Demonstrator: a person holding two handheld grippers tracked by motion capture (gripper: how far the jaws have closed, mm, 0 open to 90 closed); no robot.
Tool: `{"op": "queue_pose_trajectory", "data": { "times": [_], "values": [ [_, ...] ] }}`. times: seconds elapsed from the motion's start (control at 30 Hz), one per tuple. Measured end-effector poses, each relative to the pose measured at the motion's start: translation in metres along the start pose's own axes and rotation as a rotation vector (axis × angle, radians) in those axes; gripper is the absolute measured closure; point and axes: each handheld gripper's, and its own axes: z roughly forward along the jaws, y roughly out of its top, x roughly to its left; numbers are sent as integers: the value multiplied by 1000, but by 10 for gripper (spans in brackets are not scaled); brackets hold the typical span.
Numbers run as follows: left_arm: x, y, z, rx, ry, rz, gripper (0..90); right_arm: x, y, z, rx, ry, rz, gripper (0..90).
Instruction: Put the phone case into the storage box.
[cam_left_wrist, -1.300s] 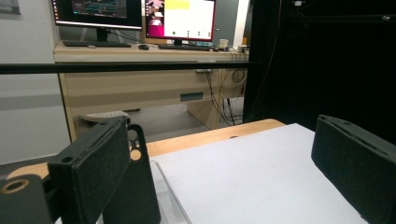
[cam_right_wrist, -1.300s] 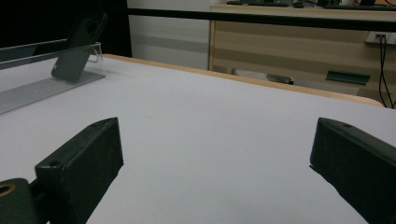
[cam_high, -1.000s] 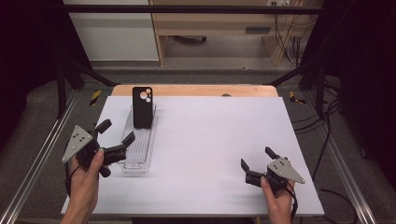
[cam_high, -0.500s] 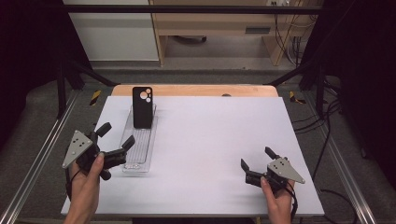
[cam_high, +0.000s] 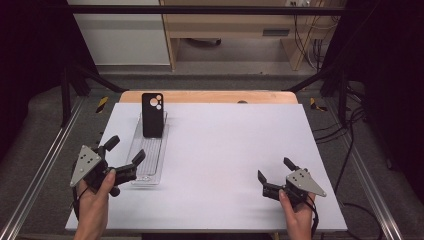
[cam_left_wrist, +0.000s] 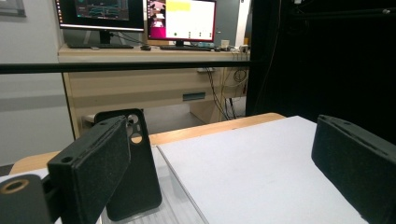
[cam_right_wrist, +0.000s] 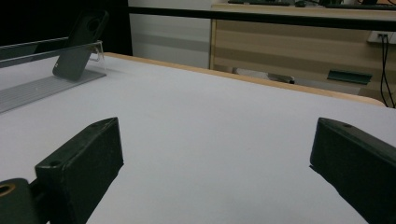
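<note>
While our left tongs (cam_high: 123, 156) are hovering wide open and empty beside the near end of the clear tray (cam_high: 150, 159), the black phone case (cam_high: 152, 115) is leaning upright at its far end. Our right tongs (cam_high: 274, 177) are resting gaping, empty, on the counter (cam_high: 220, 150).

Two monitors (cam_left_wrist: 140, 18) glow on a wooden desk (cam_left_wrist: 140, 70) beyond the table (cam_high: 240, 150). Cables (cam_high: 310, 45) hang by it, more trailing on the grey floor (cam_high: 360, 130).
</note>
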Motion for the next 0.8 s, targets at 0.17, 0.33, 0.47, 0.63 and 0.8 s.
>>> {"op": "queue_pose_trajectory", "data": {
  "times": [0.17, 0.33, 0.47, 0.63, 0.8],
  "values": [
    [-1, -5, -3, 2, -5, 20, 38, 0, 0, 0, 1, 1, -1, 29],
    [-1, -11, -4, 0, -8, 25, 38, 0, 0, 0, 1, 2, -4, 29],
    [0, -17, -5, 11, -12, 34, 38, 0, 0, 0, 1, 2, -3, 28],
    [0, -25, -5, 28, -16, 47, 37, 1, 0, 0, -5, 11, 0, 28],
    [1, -33, -7, 36, -18, 55, 37, 2, 1, 0, -5, 16, -3, 29]
  ]
}}
